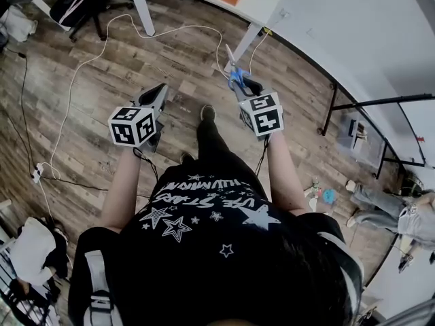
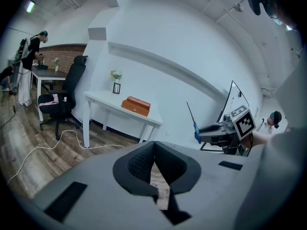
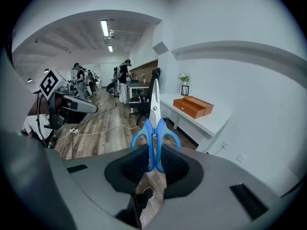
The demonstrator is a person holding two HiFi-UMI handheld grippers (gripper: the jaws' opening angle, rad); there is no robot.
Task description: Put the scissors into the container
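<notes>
Blue-looped scissors (image 3: 154, 128) — plastic, seemingly — in right gripper's (image 3: 152, 163) ribbed fingers (image 3: 133, 166).

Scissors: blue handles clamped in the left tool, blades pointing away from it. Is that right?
No. The scissors are clamped in the right tool, not the left. The right gripper view shows the blue handles between its jaws, blades pointing away from it. The left tool is shut and empty.
</notes>
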